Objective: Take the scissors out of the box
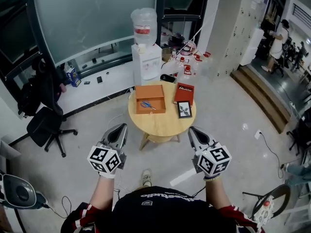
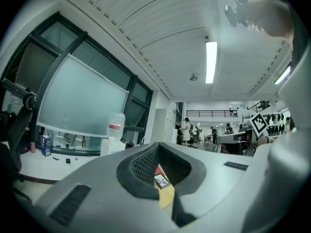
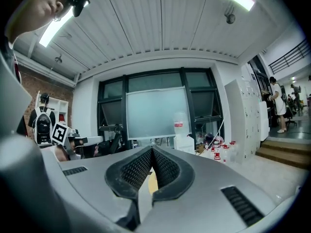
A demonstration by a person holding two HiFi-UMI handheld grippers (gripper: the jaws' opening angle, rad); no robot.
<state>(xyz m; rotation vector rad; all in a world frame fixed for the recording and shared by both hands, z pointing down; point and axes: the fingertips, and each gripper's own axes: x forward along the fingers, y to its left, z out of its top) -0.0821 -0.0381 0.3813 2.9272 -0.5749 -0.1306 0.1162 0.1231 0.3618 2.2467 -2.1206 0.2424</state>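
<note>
Left gripper (image 1: 119,129) and right gripper (image 1: 193,131) — both with jaws closed together, nothing between them, held over the floor short of the round wooden table (image 1: 160,124). Blue-handled scissors (image 1: 146,104) lie inside the orange box (image 1: 158,92) on the table's left part — red book (image 1: 184,93) and framed picture (image 1: 184,109) just beside it.

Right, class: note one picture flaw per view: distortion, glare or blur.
Head view: the wide lens bows the window frame. Left gripper view: the ceiling light glares. Right gripper view: fisheye curves the ceiling boards, and the corners go black.
</note>
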